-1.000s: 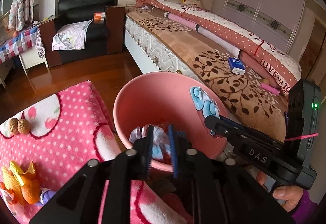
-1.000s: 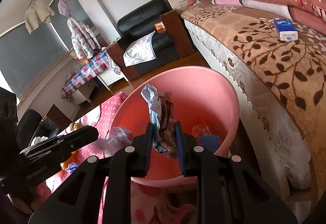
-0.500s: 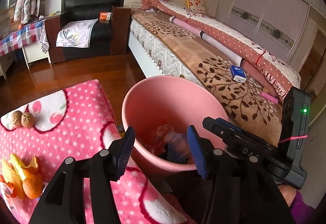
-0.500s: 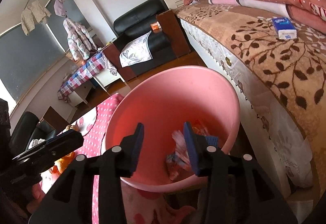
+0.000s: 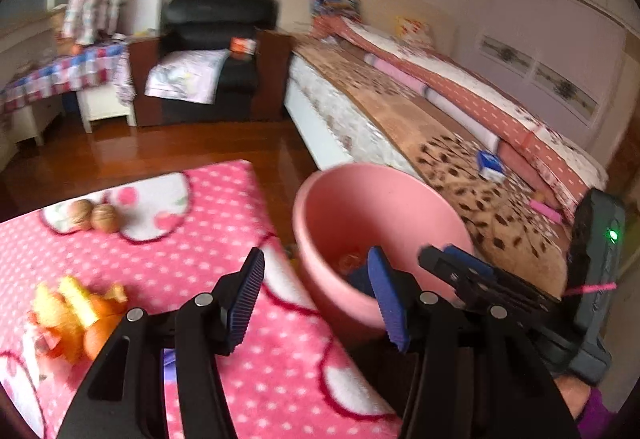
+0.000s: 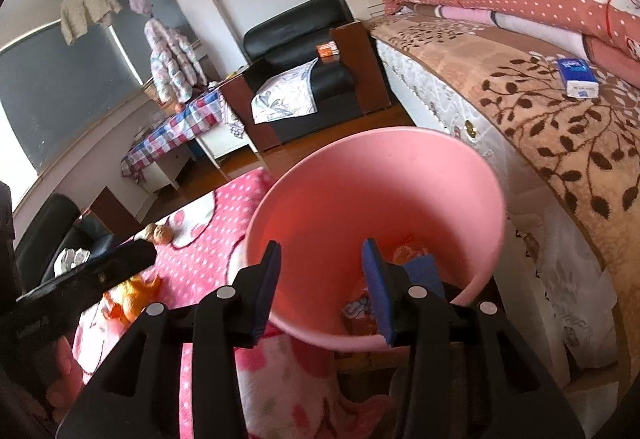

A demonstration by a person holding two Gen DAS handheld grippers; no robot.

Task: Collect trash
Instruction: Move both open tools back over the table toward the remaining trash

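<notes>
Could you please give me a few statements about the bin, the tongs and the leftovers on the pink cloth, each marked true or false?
1. The left tongs hold a crumpled wrapper. False: nothing sits between their jaws, which have just been opening.
2. The pink bin has wrappers lying at its bottom. True.
3. Two walnuts rest on the pink dotted cloth. True.
4. The orange peel is inside the bin. False: it lies on the cloth, outside the bin.
5. The right tongs are clamped on the bin's rim. False: they are open, with nothing gripped.
</notes>
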